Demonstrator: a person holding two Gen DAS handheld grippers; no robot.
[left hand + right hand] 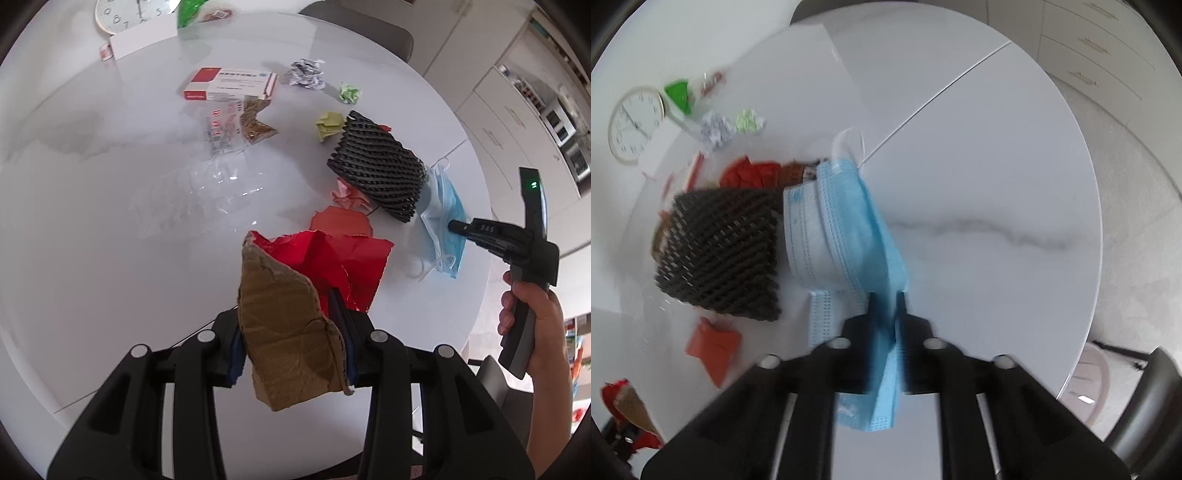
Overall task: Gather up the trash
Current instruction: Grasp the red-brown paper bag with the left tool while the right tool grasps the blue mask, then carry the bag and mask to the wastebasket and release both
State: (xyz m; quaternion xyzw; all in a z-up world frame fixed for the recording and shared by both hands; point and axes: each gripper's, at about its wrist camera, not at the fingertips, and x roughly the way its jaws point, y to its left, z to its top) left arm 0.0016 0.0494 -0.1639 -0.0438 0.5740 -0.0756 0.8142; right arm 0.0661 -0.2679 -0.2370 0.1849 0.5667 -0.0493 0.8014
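Observation:
My left gripper [291, 332] is shut on a torn piece of brown cardboard [288, 343], with crumpled red paper [351, 266] bunched behind it, both lifted off the white round table [92, 221]. My right gripper [886, 306] is shut on a blue face mask [849, 221]. In the left wrist view the right gripper's [456, 226] tips pinch the mask [441, 206] near the table's right edge. A second, paler mask lies under the blue one. A black mesh packing sleeve [380, 166] lies right beside the masks.
On the table lie a red-and-white medicine box [231, 83], a printed plastic wrapper [225, 129], clear film [192, 199], several crumpled paper balls [328, 124] and an orange-red envelope [341, 221]. A clock [122, 14] leans at the far edge. A hand [535, 314] holds the right gripper's handle.

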